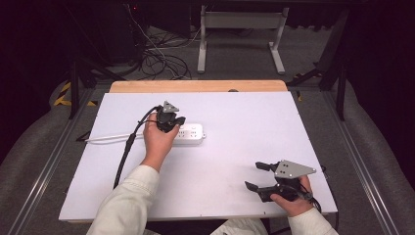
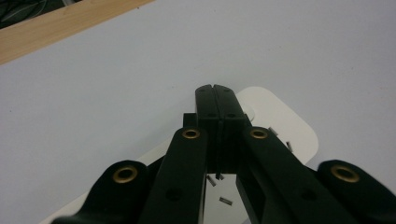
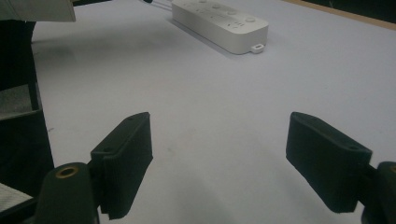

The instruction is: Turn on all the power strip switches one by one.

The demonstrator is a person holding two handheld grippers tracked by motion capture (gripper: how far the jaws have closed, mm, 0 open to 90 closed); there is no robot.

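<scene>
A white power strip (image 1: 192, 133) lies left of the middle of the white table (image 1: 244, 127), its white cord (image 1: 110, 139) running off to the left. My left gripper (image 1: 177, 122) hangs over the strip's left part, held from the near side by a hand. In the left gripper view its jaws are shut, pads (image 2: 205, 100) pressed flat together with nothing between them, just above the strip (image 2: 285, 123). My right gripper (image 1: 253, 175) rests at the table's front right, jaws open and pointing left. The right gripper (image 3: 224, 158) has bare table between its pads, and the strip (image 3: 219, 23) lies far ahead.
A wooden edge (image 1: 195, 86) runs along the table's far side. The left gripper's black cable (image 1: 125, 154) trails toward the front left. Beyond the table stand a white frame (image 1: 240, 22) and loose floor cables (image 1: 161, 58). Metal rails (image 1: 44, 166) flank the table.
</scene>
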